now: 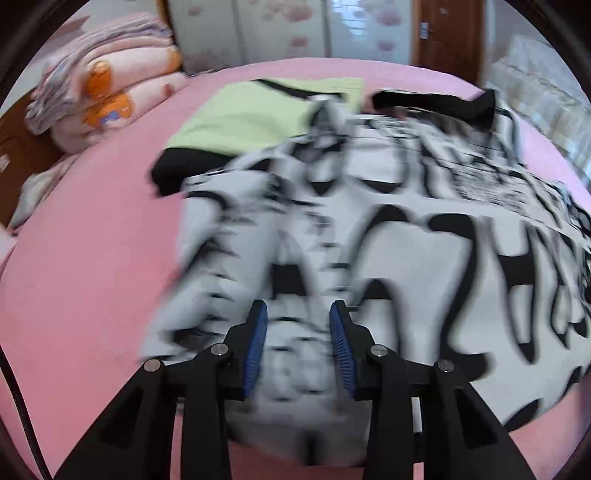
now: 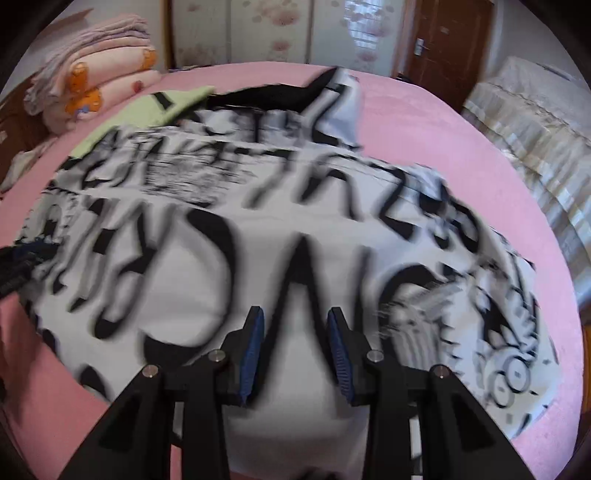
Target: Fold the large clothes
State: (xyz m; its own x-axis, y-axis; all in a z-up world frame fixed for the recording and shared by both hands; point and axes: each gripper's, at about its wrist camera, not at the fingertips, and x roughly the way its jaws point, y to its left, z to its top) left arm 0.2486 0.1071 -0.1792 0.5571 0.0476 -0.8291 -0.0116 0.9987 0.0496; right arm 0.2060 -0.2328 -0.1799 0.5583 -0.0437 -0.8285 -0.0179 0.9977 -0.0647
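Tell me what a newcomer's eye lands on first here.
The white garment with bold black lettering, spread across the middle of the pink bed. Behind it at the far left lies a green cloth, and a stack of folded blankets sits at the bed's far left corner.

You're looking across a pink bed [image 2: 424, 122] that fills most of both views. At its far left corner sits a stack of folded pink quilts [image 1: 110, 81] printed with orange bears. Behind the far edge runs a pale wardrobe [image 2: 273, 33] with pink flowers on its doors, daylight glaring off one panel. A brown wooden door [image 2: 447, 40] stands beyond the far right corner, and a cream-covered piece of furniture [image 2: 528, 122] lines the right side.
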